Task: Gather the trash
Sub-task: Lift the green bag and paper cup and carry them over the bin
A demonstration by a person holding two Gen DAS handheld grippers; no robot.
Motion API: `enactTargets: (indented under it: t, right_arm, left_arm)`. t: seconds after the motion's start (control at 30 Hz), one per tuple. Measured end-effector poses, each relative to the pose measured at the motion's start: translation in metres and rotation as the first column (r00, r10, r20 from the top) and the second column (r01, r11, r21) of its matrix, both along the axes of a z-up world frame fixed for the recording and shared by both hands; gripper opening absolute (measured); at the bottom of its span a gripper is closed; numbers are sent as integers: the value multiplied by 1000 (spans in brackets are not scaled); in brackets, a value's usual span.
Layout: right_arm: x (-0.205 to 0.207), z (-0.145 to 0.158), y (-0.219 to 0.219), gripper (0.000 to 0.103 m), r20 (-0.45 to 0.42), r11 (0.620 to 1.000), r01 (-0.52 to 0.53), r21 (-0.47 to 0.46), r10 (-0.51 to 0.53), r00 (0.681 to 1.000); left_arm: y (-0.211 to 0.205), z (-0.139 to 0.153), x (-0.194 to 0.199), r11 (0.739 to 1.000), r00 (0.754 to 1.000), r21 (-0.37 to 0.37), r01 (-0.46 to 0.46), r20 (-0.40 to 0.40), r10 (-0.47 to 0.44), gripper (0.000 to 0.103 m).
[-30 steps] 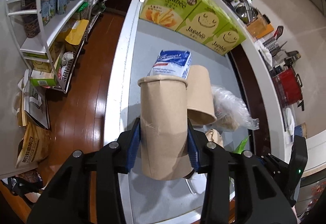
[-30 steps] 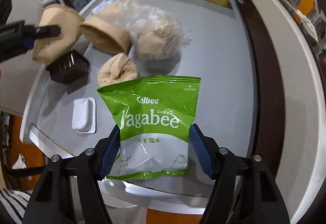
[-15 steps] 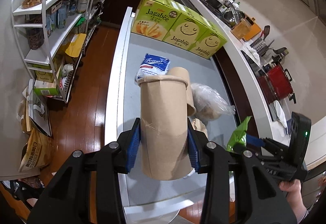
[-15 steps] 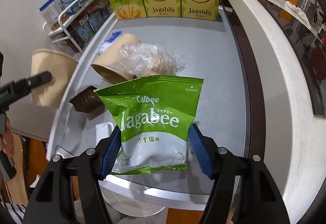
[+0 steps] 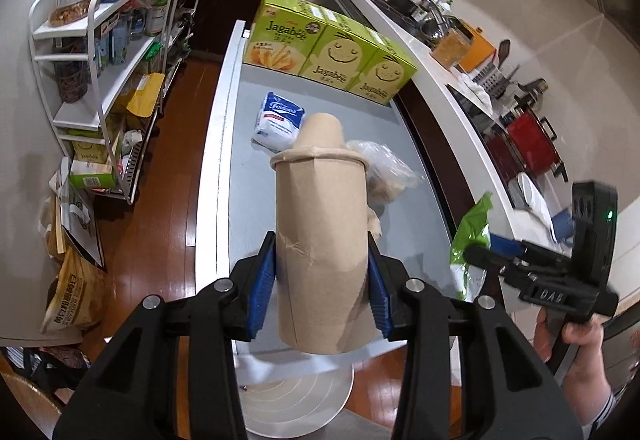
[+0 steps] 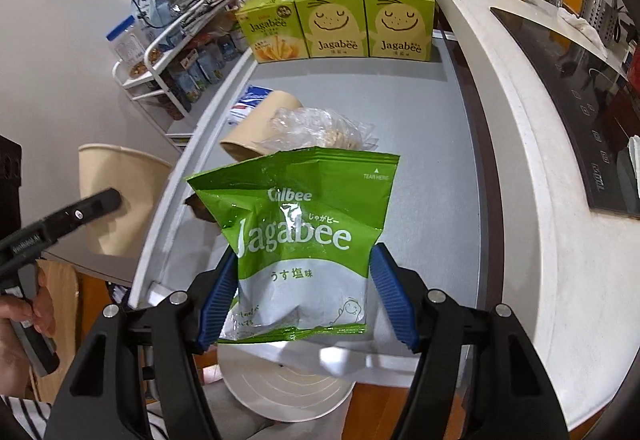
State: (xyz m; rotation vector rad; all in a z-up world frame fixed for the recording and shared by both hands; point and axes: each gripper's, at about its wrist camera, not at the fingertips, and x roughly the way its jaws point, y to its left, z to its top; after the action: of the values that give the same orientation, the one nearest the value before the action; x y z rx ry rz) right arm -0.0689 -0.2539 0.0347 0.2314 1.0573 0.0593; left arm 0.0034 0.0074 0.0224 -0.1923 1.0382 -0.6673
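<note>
L gripper clamps brown paper cup near its base, long axis running fwd along the fingers, rim away; R gripper pinches green Jagabee bag at its lower half; both items lifted clear of grey counter; white round bin lid lies below the counter's near edge, closer under the R bag, so likely the drop target.
</note>
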Motion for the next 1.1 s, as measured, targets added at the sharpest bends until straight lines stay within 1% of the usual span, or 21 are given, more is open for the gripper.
enactTargets:
  t: [0.07, 0.13, 0.3, 0.43, 0.63, 0.87, 0.97, 1.07, 1.1]
  right_arm:
    - [-7, 5, 1, 64, 9, 1000, -9, 12, 9, 1000]
    - [-14, 10, 5, 64, 12, 1000, -27, 15, 27, 1000]
    - [-34, 12, 13, 64, 2, 998, -64, 17, 64, 998]
    - [-52, 7, 21, 64, -23, 995, -92, 29, 92, 995]
    - [-80, -6, 31, 64, -72, 990, -127, 63, 132, 989]
    - [-104, -31, 41, 64, -147, 984, -164, 63, 172, 974]
    - [-109, -45, 40, 64, -185, 984, -162, 73, 173, 967]
    - [-116, -58, 42, 64, -217, 983, -172, 55, 180, 959]
    - [-117, -62, 42, 64, -228, 983, -178, 44, 183, 956]
  left_arm:
    - [-1, 2, -8, 1000, 1000, 16, 11, 13, -11, 42]
    - [-4, 3, -19, 999, 999, 48, 21, 35, -23, 42]
    - [-9, 3, -41, 993, 997, 106, 52, 60, -58, 43]
    - [-12, 0, -60, 985, 993, 147, 89, 65, -100, 43]
    - [-18, -10, -88, 966, 984, 202, 159, 48, -172, 43]
    - [-28, -34, -120, 931, 965, 259, 256, -6, -264, 43]
    - [-33, -48, -131, 908, 952, 292, 299, -28, -305, 43]
    - [-36, -62, -140, 886, 939, 320, 337, -51, -339, 43]
    - [-37, -65, -141, 881, 939, 331, 338, -53, -340, 43]
